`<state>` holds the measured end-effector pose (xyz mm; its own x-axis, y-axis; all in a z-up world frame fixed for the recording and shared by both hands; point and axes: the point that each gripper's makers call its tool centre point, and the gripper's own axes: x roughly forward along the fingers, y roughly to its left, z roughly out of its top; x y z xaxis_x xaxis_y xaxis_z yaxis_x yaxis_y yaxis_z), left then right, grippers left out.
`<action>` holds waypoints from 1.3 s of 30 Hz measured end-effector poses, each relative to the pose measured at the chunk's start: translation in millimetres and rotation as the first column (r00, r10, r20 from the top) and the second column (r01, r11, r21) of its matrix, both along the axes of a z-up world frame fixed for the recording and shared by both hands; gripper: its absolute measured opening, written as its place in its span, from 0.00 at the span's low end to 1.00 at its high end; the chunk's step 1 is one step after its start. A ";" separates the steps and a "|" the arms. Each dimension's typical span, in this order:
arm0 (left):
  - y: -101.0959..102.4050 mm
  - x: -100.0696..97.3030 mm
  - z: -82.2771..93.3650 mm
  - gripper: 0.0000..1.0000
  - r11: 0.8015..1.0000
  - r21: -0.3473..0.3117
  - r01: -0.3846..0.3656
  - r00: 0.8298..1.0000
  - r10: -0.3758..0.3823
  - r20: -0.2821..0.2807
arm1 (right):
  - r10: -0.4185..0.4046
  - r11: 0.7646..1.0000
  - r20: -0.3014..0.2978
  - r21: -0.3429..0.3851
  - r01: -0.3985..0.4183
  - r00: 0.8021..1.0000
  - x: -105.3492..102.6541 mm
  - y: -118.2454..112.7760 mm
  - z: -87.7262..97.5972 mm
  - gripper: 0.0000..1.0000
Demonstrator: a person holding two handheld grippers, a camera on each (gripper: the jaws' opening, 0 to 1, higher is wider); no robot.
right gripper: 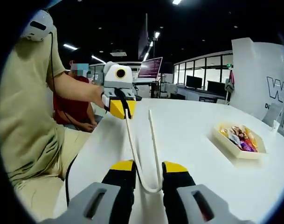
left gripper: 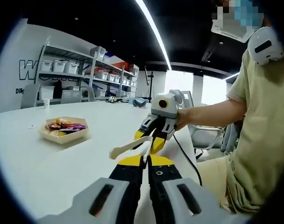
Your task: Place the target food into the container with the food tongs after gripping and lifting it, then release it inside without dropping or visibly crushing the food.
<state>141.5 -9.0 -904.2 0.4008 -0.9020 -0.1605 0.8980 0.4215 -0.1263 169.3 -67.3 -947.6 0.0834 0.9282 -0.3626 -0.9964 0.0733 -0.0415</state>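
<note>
Between my right tool jaws I'm gripping light, springy food tongs at the bend; left tool closing empty; wrapped snacks likely light, slippery, crushable.

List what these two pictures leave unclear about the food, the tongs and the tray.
- Food in the tray: too small in both views to tell the kinds.
- Tongs: bend sits between the right hand-held gripper; grip firmness unclear.
- Tray's far wall: hidden by food, left gripper view.
- Left hand-held gripper: shut, apparently empty.
</note>
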 end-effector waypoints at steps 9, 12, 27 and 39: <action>3.6 8.3 -11.0 0.02 0.999 0.032 -0.030 1.000 0.030 -0.005 | -0.004 0.999 0.003 -0.049 0.004 1.000 8.1 4.5 -15.6 0.16; 5.2 10.1 -13.3 0.03 0.999 0.033 -0.039 0.999 0.040 -0.009 | -0.006 0.999 0.001 -0.053 0.006 1.000 10.2 5.4 -18.1 0.17; 6.4 16.6 -22.5 0.03 0.997 0.046 -0.064 0.998 0.065 -0.024 | -0.022 0.997 -0.018 -0.076 0.021 1.000 14.1 5.2 -27.1 0.17; 7.3 19.0 -28.7 0.04 0.996 0.049 -0.071 0.997 0.073 -0.038 | -0.036 0.996 -0.023 -0.083 0.034 0.999 14.8 5.1 -28.7 0.18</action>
<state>160.6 -1.7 -932.9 0.4569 -0.8620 -0.2196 0.8597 0.4913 -0.1397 184.1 -62.1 -976.4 0.1057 0.8918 -0.4399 -0.9941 0.1058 -0.0244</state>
